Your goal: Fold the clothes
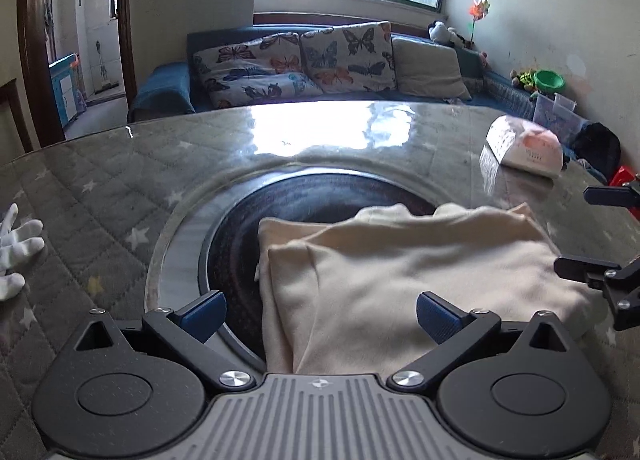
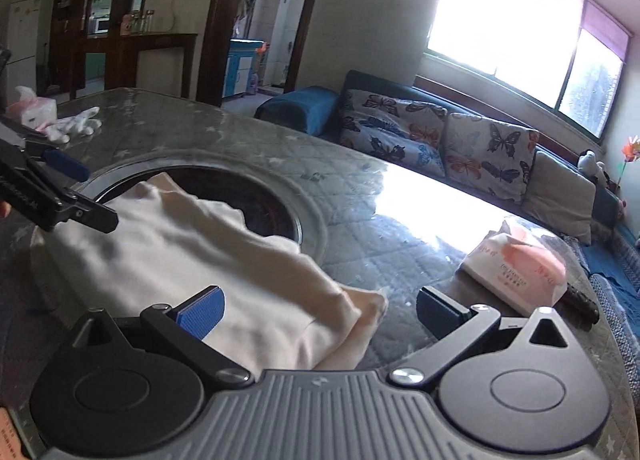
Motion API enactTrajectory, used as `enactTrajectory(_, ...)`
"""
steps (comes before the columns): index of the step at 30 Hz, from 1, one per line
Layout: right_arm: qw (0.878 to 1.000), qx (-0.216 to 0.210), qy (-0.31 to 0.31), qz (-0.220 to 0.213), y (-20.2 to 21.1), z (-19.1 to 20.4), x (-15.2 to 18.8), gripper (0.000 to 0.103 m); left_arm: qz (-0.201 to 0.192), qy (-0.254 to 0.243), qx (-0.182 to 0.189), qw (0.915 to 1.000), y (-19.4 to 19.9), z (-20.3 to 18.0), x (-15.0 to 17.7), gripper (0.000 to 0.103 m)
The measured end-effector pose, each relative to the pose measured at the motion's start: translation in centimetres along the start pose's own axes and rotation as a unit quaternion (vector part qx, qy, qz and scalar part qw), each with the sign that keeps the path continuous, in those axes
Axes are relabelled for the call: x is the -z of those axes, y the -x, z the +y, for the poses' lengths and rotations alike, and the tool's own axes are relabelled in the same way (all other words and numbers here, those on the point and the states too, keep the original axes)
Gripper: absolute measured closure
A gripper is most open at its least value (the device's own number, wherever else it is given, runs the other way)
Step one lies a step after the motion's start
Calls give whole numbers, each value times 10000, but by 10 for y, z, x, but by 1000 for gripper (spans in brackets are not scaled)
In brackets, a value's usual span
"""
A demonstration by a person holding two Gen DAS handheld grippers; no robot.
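Cream folded garment (image 1: 404,280) lies at the table's (image 1: 120,180) near edge, partly covering the dark round inset (image 1: 288,196). Left gripper (image 1: 320,314) fingers are spread above it, holding nothing. Right gripper (image 2: 320,310) fingers are spread over the garment's right corner, also empty.

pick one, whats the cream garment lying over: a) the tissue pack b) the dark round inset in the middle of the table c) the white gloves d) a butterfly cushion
b: the cream garment lies folded across part of the dark round inset in the table, while the tissue pack and the white gloves sit apart from it.
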State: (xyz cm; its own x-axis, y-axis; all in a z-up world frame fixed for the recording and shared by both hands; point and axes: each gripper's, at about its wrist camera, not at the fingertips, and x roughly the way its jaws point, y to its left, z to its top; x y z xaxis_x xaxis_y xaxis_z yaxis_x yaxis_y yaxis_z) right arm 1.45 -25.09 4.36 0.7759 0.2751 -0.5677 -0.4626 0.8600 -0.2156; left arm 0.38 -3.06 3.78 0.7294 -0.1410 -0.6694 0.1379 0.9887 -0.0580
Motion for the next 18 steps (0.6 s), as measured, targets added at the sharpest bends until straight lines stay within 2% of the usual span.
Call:
enactTrajectory(4, 9998, 83, -108, 169, -17, -4, 5, 0, 134, -125, -167, 9997, -13, -1, 4, 0)
enactTrajectory(8, 9992, 81, -168, 362, -28, -6, 17, 0, 207, 36, -66, 9998, -17, 7, 11, 0)
enactTrajectory(12, 9994, 44, -204, 284, -25, -12, 10, 0, 128, 187, -39, 9997, -13, 14, 2, 0)
enactTrajectory(15, 9993, 43, -316, 179, -25, -19, 2, 0, -45, 305, -121, 9995, -14, 18, -8, 0)
enactTrajectory(18, 9989, 181, -408, 123, -33, -24, -5, 0, 1, 391, -302, 9988, -24, 22, -13, 0)
